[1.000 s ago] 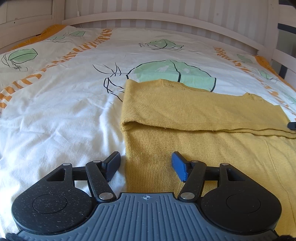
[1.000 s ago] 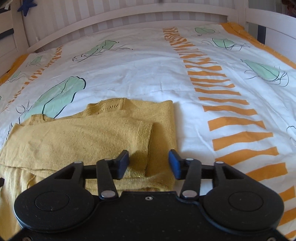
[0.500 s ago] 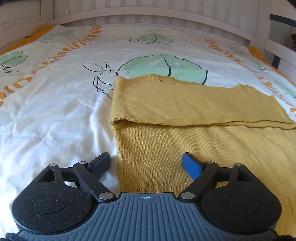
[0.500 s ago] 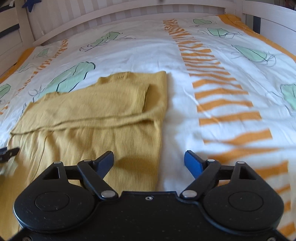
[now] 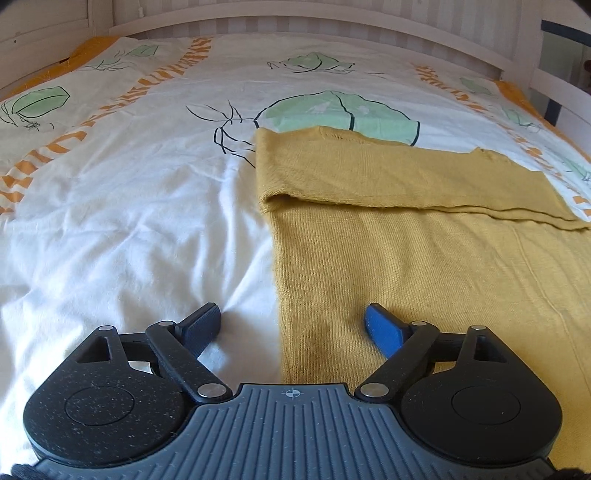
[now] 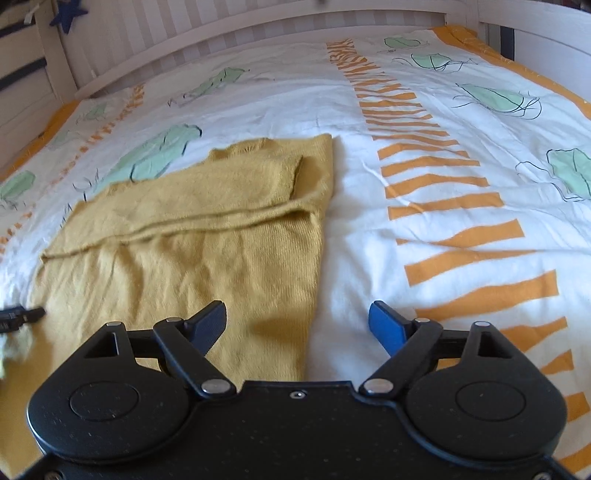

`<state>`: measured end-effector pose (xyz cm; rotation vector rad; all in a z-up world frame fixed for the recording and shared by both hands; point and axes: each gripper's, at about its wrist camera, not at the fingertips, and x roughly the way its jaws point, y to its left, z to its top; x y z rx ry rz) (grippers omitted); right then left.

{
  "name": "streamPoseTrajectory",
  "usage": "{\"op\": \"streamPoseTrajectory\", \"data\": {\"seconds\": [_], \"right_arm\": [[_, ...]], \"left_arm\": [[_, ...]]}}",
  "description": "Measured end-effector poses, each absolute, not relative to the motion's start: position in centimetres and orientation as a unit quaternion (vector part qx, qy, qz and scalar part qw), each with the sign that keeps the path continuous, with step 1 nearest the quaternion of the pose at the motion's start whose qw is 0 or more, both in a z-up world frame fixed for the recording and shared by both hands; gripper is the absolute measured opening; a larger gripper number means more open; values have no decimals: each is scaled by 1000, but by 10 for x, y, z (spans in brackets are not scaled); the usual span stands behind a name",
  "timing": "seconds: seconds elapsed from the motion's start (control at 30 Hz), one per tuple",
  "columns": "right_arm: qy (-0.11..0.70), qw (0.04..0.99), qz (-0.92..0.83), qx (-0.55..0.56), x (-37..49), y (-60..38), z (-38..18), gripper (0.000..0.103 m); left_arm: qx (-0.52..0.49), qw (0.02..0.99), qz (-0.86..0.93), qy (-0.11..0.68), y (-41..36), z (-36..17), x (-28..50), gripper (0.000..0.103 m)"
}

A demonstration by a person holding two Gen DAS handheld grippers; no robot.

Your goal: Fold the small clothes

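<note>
Mustard-yellow knitted garment (image 5: 424, 236) (image 6: 207, 236), spread flat on the white bed cover printed with green leaves and orange bars (image 5: 122, 206) (image 6: 424, 206), its far portion folded over into a band with the sleeves laid across it. Left gripper (image 5: 291, 325): jaws wide open and empty, straddling the garment's left side edge, the left finger over bare cover and the blue right finger over the knit. Right gripper (image 6: 299, 321): jaws likewise open and empty, straddling the right side edge. A dark object (image 6: 20, 315) at the far left of the right wrist view is possibly the other gripper's fingertip. White slatted bed rail (image 5: 295, 22) (image 6: 240, 33) beyond the cover.
</note>
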<state>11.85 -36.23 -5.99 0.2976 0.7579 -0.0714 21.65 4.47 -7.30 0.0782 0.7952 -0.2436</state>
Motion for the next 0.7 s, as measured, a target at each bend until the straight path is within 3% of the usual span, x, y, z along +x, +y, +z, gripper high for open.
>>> {"op": "streamPoseTrajectory", "data": {"seconds": [0.33,0.7], "right_arm": [[344,925,-19,160,196,-379,-45,86],[365,901,-4,236,257,-409,-74,87]], "left_arm": [[36,923,-116,365,46,-77,210,87],[23,926,-121,357,49,-79,207,88]]}}
